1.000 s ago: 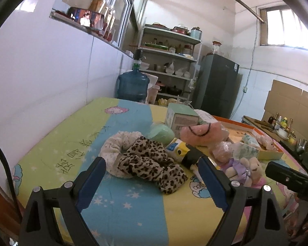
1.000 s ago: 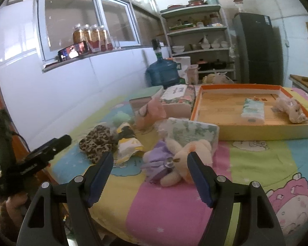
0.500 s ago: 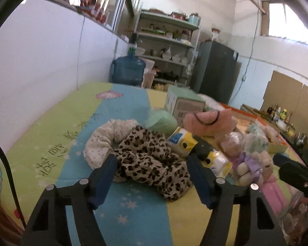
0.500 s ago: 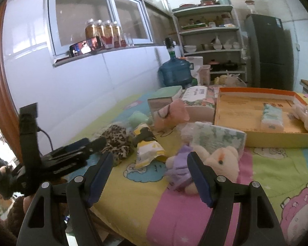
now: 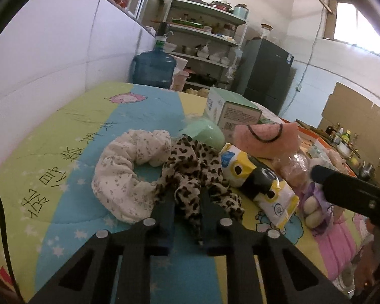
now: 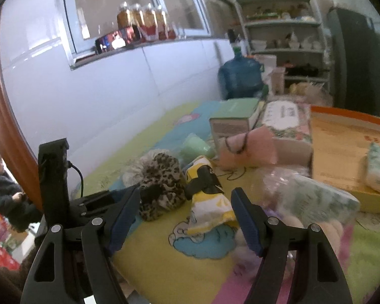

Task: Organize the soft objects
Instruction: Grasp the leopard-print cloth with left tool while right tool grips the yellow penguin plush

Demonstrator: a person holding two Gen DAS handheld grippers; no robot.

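A leopard-print scrunchie [image 5: 197,169] lies on the colourful table cover beside a white floral scrunchie [image 5: 124,172]. My left gripper [image 5: 187,197] is shut on the near fold of the leopard scrunchie; it also shows in the right wrist view [image 6: 162,179]. A yellow and white tissue pack [image 5: 261,185] lies right of it. My right gripper [image 6: 185,202] is open and empty, just above the tissue pack [image 6: 210,200]. A purple and cream plush toy [image 5: 314,202] and a pink plush [image 5: 266,139] lie further right.
An orange-rimmed box tray [image 6: 347,116] holds a wrapped tissue pack [image 6: 378,169]. A green box [image 5: 230,111], a green soft ball [image 5: 205,134] and a floral tissue box [image 6: 286,121] stand behind. A wall runs along the left; a water jug [image 5: 153,68] and shelves stand at the back.
My left gripper has closed from wide open onto the leopard scrunchie and moved in low. My right gripper has swung left, from over the plush toy to over the tissue pack.
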